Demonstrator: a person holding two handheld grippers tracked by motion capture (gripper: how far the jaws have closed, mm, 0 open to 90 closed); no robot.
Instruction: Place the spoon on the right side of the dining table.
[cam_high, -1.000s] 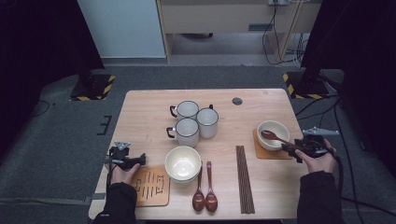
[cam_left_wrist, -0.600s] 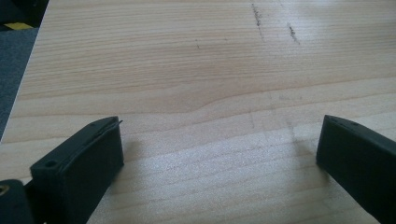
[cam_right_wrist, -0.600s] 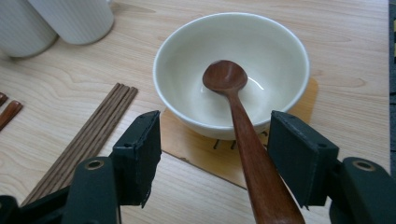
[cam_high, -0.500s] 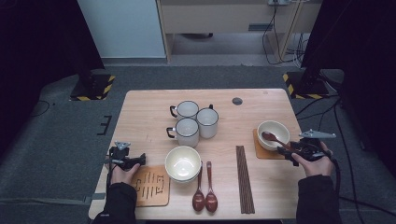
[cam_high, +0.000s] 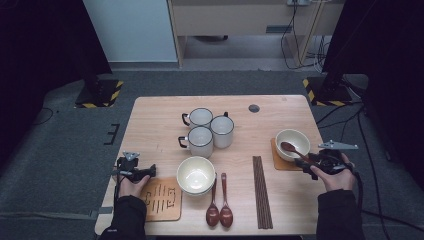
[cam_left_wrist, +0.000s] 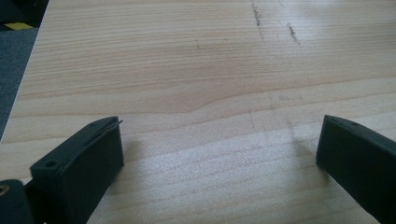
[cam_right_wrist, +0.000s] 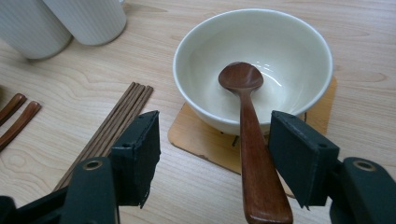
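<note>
With the right tongs (cam_right_wrist: 212, 154) spread wide and gripping nothing, the dark wooden spoon (cam_right_wrist: 250, 140) leaning in the white ceramic bowl (cam_right_wrist: 289, 56) near the bench's right edge may tip out if nudged.

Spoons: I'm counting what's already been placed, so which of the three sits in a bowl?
The spoon between the right gripper's open jaws: its head rests inside the bowl on the coaster. The other two spoons lie flat on the table.
</note>
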